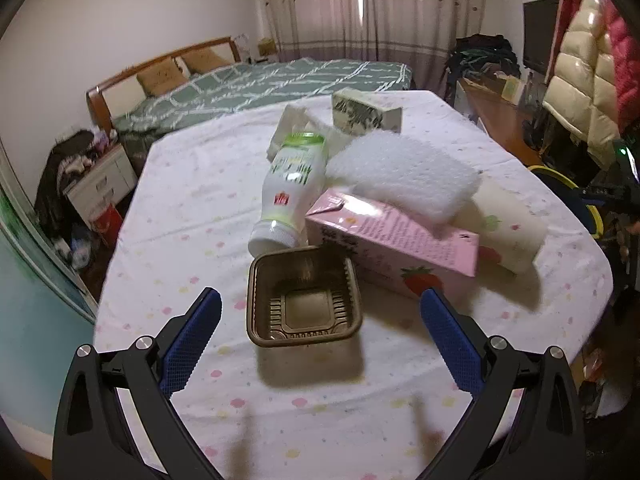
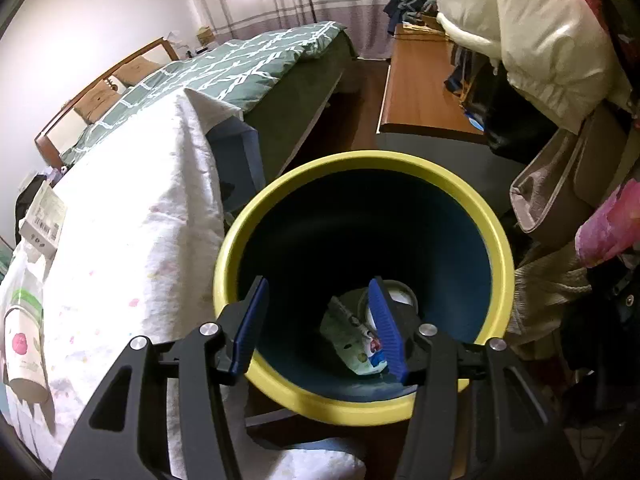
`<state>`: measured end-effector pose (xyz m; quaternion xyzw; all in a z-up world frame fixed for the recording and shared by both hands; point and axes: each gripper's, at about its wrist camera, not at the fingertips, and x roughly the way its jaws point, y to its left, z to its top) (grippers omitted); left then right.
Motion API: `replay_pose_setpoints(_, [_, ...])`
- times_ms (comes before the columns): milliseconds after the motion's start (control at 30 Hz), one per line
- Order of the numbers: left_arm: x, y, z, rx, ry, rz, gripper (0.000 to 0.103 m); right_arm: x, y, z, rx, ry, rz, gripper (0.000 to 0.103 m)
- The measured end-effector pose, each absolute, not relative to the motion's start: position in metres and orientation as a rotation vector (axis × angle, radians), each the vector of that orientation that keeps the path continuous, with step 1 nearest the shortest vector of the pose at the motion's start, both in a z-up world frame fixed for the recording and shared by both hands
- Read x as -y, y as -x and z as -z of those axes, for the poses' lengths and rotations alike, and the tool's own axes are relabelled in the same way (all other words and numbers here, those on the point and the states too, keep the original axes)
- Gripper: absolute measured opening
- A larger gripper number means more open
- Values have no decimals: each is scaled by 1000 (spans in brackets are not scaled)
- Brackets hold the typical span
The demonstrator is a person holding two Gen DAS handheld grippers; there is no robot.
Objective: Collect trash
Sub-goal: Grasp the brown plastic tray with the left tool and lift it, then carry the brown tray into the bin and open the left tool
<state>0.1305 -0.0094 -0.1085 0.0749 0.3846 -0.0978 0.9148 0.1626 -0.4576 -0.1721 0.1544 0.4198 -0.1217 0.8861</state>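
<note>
Left claw [image 1: 320, 316] apart over brown tray [image 1: 305, 297] on clothed counter [image 1: 180, 208]; right claw [image 2: 318, 324] apart, empty, above yellow-rimmed bin [image 2: 362, 402] holding wrappers [image 2: 356, 340]; bed [image 1: 256, 80] behind

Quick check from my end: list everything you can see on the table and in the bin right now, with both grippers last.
plastic tray: 1, brown, empty, on the tablecloth, nearest the left gripper
bottle: 1, white with green label, lying tilted behind the tray
carton: 1, pink with strawberry print, on its side right of the tray
foam pad: 1, white, resting on the carton
paper cup: 1, cream, lying right of the carton
box: 1, pale with dark print, far end of table
bin: 1, yellow rim, dark inside, beside the table
wrappers: a few, pale, at the bin's bottom
left gripper: open, the tray between its fingers but untouched
right gripper: open, empty, over the bin
</note>
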Motion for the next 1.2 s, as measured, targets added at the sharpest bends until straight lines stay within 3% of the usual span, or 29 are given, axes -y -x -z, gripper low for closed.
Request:
replay_pose_setpoints(433, [-15, -182, 148, -937, 32, 140, 98, 444, -165, 167, -879, -294, 233, 51])
replay_pose_setpoints(500, [-11, -185, 149, -943, 13, 140, 92, 443, -166, 168, -884, -295, 228, 51])
replay_pose_setpoints(633, [-5, -190, 152, -975, -5, 143, 71, 439, -167, 172, -894, -297, 214, 51])
replay_pose_setpoints(733, [-4, -187, 151, -972, -22, 138, 69, 437, -167, 174, -897, -300, 209, 51])
replay_pose_setpoints(1000, [-1, -152, 111, -894, -51, 148, 69, 442, -158, 174, -887, -324, 203, 51])
replay_pose_setpoints(1200, [42, -138, 65, -795, -92, 271, 69, 447, -146, 169, -855, -351, 199, 51])
